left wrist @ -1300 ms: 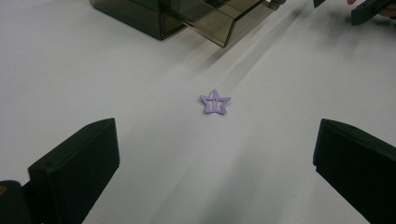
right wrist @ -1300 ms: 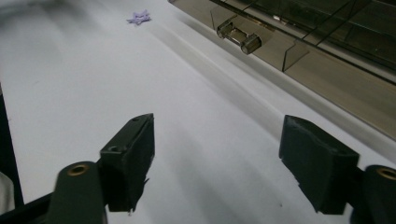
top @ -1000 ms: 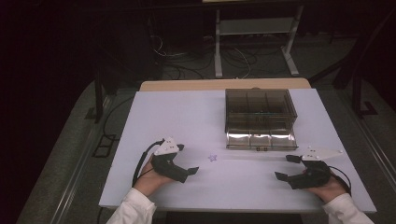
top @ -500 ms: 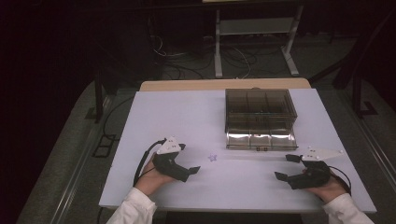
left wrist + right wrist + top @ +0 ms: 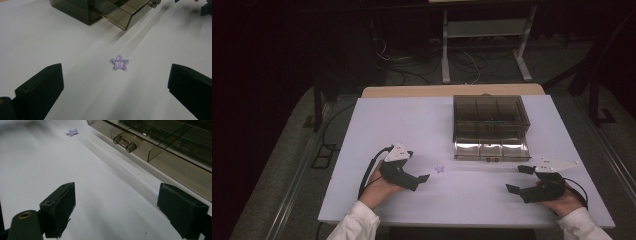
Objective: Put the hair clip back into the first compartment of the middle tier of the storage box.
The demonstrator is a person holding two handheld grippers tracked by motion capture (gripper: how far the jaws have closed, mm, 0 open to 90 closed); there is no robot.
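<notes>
White table top [image 5: 402, 125]: lying bare over most of its surface, sitting on a tan wooden table [image 5: 422, 91] whose far edge is showing beyond it. Grey floor [image 5: 287, 165]: running along both sides. Metal stand [image 5: 484, 40]: standing on the floor beyond the table, pale legs spreading. Loose cables [image 5: 412, 60]: trailing in a tangle across the dark floor behind.

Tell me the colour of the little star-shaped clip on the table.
The star clip is pale purple, clearest in the left gripper view.
</notes>
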